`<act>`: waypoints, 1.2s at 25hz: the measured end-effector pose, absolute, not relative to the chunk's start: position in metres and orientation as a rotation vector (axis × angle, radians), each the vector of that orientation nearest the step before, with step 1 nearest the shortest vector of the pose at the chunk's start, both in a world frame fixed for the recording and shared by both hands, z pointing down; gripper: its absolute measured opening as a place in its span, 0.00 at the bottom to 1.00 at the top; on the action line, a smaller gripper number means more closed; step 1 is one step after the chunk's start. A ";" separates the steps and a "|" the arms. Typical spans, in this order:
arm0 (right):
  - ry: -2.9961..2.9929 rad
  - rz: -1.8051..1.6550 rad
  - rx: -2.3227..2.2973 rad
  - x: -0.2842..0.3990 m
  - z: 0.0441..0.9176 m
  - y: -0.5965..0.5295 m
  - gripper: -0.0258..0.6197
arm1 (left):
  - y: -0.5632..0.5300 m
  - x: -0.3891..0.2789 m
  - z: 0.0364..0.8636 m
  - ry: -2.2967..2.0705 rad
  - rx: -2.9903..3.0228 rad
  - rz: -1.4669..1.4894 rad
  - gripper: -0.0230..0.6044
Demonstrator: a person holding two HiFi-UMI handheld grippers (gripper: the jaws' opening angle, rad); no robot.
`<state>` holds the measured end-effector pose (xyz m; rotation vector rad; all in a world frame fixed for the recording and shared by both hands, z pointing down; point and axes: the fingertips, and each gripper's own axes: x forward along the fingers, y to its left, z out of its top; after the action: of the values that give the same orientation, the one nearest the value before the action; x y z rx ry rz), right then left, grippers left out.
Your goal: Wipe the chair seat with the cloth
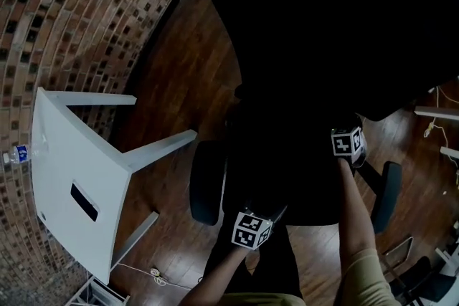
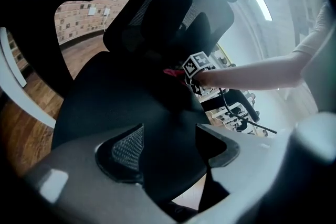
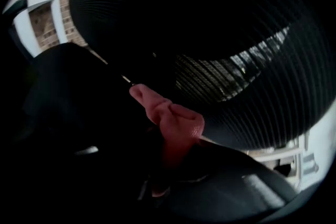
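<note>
The black office chair's seat (image 2: 123, 99) is very dark from above (image 1: 290, 168). My right gripper (image 1: 349, 145) reaches over the seat's right side near the mesh backrest (image 3: 226, 76) and is shut on a bunched pink-red cloth (image 3: 170, 120). In the left gripper view the same cloth (image 2: 172, 72) shows as a red scrap beside the right gripper's marker cube (image 2: 197, 66). My left gripper (image 2: 170, 139) sits low at the seat's front edge, open, with only the seat surface between its fingers. Its marker cube (image 1: 251, 229) shows at the front of the chair.
A white table (image 1: 79, 168) stands left of the chair, against a curved brick wall (image 1: 64, 18). The chair's armrests (image 1: 206, 183) (image 1: 387, 193) flank the seat. Dark wooden floor (image 1: 193, 75) lies around it. Cables and white frames (image 1: 434, 118) are at the right.
</note>
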<state>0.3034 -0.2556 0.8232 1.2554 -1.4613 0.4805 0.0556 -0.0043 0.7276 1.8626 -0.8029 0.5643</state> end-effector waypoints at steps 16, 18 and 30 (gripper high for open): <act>-2.168 0.901 0.905 -0.032 0.800 -0.241 0.06 | 0.027 -0.021 0.714 -0.897 1.729 0.516 0.51; -2.055 0.972 1.021 0.051 0.820 -0.238 0.06 | 0.031 -0.004 0.714 -0.858 1.731 0.496 0.51; -1.752 0.894 1.241 0.207 0.811 -0.222 0.06 | -0.001 0.007 0.724 -0.742 1.822 0.605 0.44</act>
<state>0.2066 -0.2219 0.8113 1.2414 -1.7516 0.8943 0.0069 -0.0011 0.7240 1.8218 -0.7416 0.6047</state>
